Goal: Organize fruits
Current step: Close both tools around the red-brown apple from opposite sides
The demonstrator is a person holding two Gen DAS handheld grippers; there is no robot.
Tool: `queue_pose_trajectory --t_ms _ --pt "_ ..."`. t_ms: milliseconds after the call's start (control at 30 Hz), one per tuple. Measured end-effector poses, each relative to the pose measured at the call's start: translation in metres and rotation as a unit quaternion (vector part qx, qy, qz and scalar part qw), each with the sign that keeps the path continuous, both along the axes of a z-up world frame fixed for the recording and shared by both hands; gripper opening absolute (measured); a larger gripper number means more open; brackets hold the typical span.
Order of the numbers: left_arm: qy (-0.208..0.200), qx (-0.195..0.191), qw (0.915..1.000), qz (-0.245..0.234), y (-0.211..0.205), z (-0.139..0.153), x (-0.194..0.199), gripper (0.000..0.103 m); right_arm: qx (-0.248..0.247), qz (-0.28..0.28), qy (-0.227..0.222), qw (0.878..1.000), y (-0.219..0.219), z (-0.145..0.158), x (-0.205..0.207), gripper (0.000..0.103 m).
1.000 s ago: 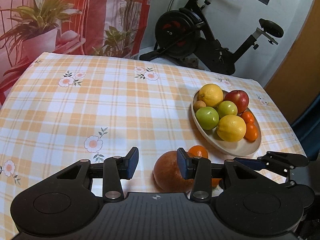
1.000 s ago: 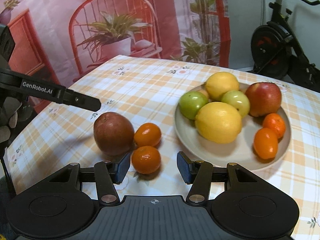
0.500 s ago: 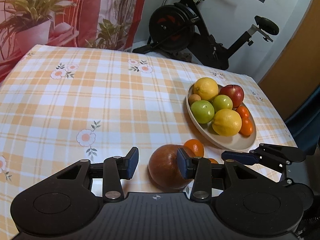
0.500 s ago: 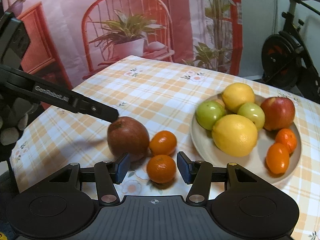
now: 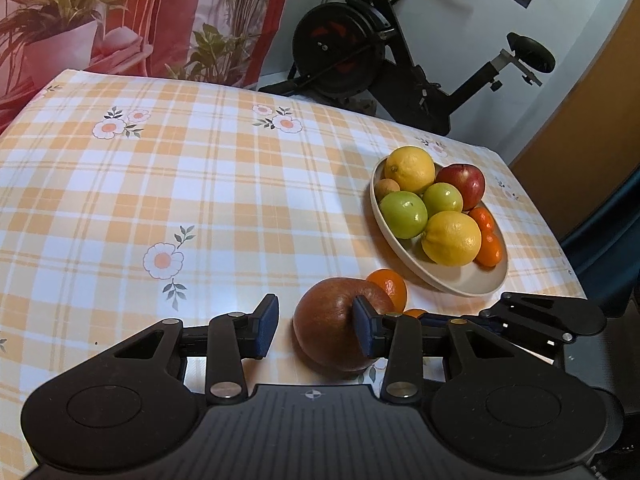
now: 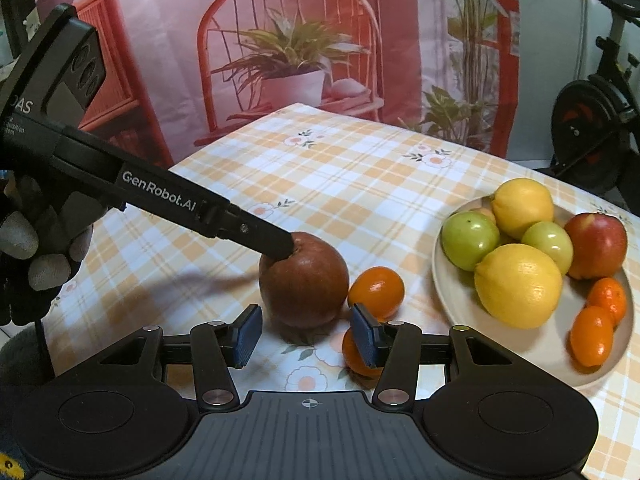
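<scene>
While loose beside the plate [image 6: 460, 294], one pomegranate [image 6: 304, 280] and two tangerines [image 6: 376, 286].

Even, warm indoor light is recorded — soft shadows are cast on the tablecloth [image 6: 360, 184]. Glare is noted on the lemon [image 6: 518, 285]. Strong fisheye bending and dark corners are observed; focus is held.

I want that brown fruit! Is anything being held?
Nothing is held. The left tool and the right tool are open; the brown fruit is not gripped.
</scene>
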State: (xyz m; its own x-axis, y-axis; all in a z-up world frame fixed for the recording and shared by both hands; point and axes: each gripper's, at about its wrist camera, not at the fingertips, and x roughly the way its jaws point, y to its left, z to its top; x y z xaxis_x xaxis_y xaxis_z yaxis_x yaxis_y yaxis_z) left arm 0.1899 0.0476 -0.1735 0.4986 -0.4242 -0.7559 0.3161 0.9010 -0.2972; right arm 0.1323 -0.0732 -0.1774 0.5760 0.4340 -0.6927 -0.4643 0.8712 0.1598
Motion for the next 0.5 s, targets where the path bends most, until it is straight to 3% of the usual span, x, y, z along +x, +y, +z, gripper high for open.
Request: queue_pose_trajectory --t_ms 500 --pt "0.000 -0.013 0.9999 0.003 0.007 -0.002 0.004 0.044 -0.018 0.016 0.010 1.000 0.017 -0.008 0.015 0.046"
